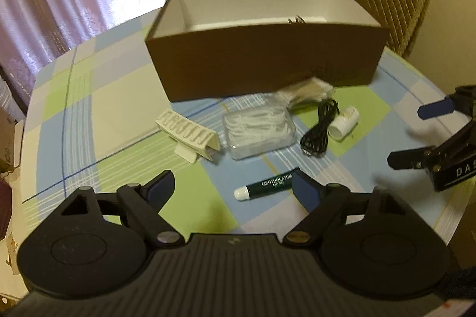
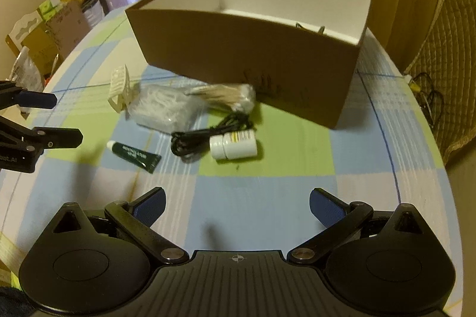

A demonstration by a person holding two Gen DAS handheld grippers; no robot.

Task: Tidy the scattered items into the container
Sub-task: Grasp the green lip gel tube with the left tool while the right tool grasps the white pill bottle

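Above the near edge of the bench [image 1: 119,97], the left gripper [image 1: 233,189] is hovering with its jaws spread wide and nothing between them, pointing forward toward the scattered items. Just ahead of its right finger, the green lip-balm tube [image 1: 266,187] is lying flat on the checked cloth, its white cap pointing left. Farther on, a clear plastic box of floss picks [image 1: 258,132] is sitting at the middle of the cluster, with a cream hair clip [image 1: 190,135] to its left and a coiled black cable [image 1: 319,129] to its right; a small white bottle [image 1: 345,123] is lying on its side just beside the cable. A blurred bag of cotton swabs [image 1: 303,91] is resting against the near wall of the brown box [image 1: 267,64], which is standing open at the far side of the bench, white inside, with some small object barely showing over its near wall. At the right, the right gripper [image 2: 236,205] is also hanging above the bench with its jaws wide apart and empty, well apart from the white bottle ahead of it. Each gripper is appearing at the edge of the other's view, both angled inward toward the cluster.
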